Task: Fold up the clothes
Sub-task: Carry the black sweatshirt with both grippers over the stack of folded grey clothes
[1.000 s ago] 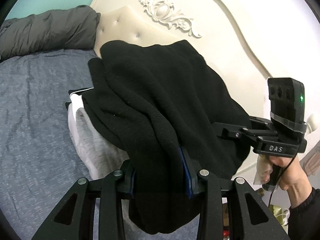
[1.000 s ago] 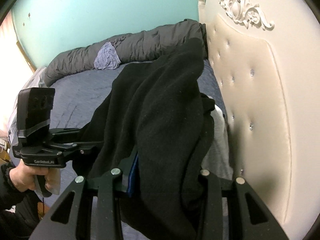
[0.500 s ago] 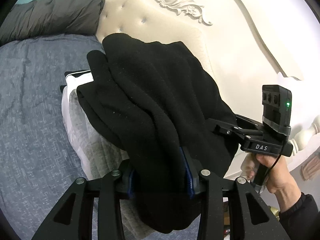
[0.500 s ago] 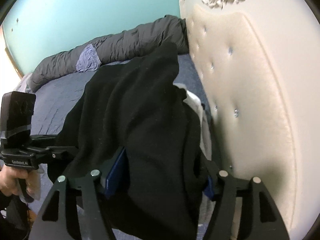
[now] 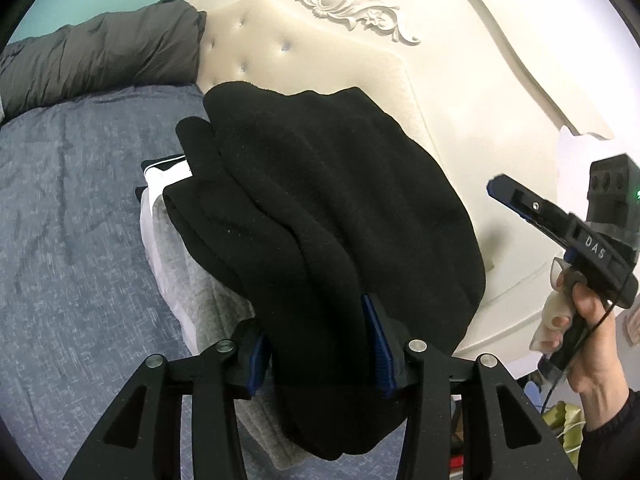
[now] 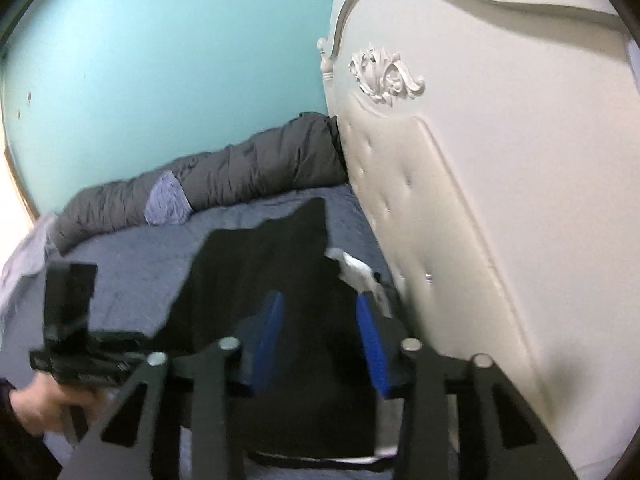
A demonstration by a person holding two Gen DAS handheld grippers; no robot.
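Left hand-held gripper (image 5: 320,344) clamps black fleece (image 5: 328,208); right hand-held gripper (image 6: 320,344) open, free.

the folded fleece (image 5: 332,216) lies on top of a pile of clothes (image 5: 180,264), and the pile sits on the bed (image 5: 68,248), right up against the headboard (image 5: 472,92). the left gripper (image 5: 320,344) is clamped on the near end of the fleece. the right gripper (image 6: 320,344) hangs above the fleece with its jaws apart. a rolled quilt (image 6: 248,176) lies along the far edge of the bed, touching the headboard at its end.
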